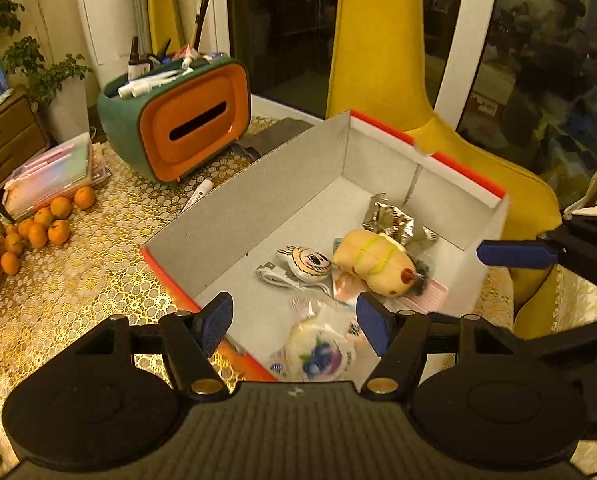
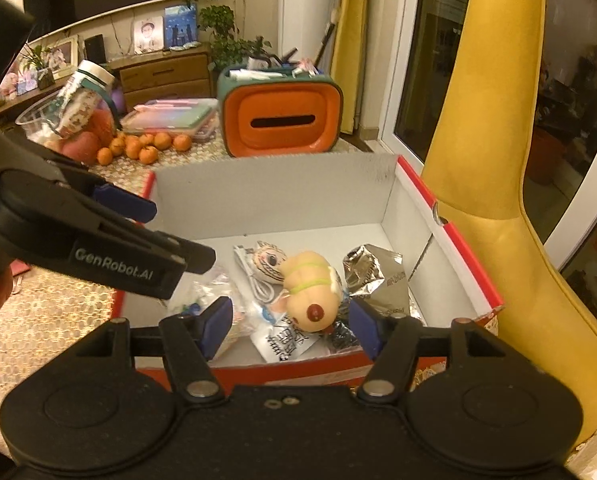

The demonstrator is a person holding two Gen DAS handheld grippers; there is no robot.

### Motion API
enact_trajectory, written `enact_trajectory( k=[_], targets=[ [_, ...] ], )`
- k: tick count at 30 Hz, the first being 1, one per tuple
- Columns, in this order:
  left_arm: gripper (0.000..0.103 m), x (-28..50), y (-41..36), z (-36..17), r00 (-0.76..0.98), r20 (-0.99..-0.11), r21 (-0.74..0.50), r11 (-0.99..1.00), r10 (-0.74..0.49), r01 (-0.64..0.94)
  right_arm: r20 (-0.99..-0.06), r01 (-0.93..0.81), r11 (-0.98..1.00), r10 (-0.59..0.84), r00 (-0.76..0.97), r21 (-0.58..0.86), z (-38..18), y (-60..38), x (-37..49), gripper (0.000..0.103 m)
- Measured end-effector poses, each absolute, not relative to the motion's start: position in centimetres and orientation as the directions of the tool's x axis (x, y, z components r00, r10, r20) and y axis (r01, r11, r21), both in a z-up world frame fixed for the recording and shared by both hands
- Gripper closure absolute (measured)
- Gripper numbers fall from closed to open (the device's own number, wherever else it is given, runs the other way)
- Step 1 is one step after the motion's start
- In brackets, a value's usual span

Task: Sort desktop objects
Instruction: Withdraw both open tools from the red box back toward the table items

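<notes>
A red-edged cardboard box on the gold-patterned table holds a yellow plush toy, a round face toy, a white cable, a silver foil packet and a wrapped blueberry snack. My left gripper is open and empty above the box's near corner, over the snack. My right gripper is open and empty over the box's near edge, just short of the plush toy. Each gripper shows in the other's view: the right one, the left one.
A green and orange tissue-box organiser with pens stands behind the box. Tangerines, a clear plastic case, a marker and a jar lie on the left. A yellow chair stands at the right.
</notes>
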State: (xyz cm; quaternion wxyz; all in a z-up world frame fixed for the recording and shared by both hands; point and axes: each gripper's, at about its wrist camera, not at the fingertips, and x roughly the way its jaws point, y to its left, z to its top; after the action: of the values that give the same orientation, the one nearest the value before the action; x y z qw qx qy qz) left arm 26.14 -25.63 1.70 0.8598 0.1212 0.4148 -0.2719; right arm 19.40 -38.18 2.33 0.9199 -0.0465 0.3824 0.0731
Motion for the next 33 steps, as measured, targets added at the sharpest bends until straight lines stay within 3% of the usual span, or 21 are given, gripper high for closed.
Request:
enact_trajectory(
  k=[27, 30, 33],
  targets=[
    [0.035, 15.1, -16.3, 4.9, 0.646, -0.637, -0.056, 0.861, -0.421, 0.506, -0.664, -0.253, 0.967, 0.167, 0.728, -0.034, 5.8, -33.3, 11.7, 0.026],
    [0.032, 14.1, -15.0, 4.7, 0.656, -0.627, -0.073, 0.87, -0.42, 0.487, -0.653, -0.267, 0.963, 0.177, 0.736, -0.041, 5.9, -32.6, 10.9, 0.016],
    [0.03, 13.0, -13.7, 4.6, 0.675, -0.615, -0.061, 0.879, -0.407, 0.474, -0.643, -0.29, 0.956, 0.194, 0.741, -0.045, 5.9, -31.7, 10.1, 0.015]
  ],
)
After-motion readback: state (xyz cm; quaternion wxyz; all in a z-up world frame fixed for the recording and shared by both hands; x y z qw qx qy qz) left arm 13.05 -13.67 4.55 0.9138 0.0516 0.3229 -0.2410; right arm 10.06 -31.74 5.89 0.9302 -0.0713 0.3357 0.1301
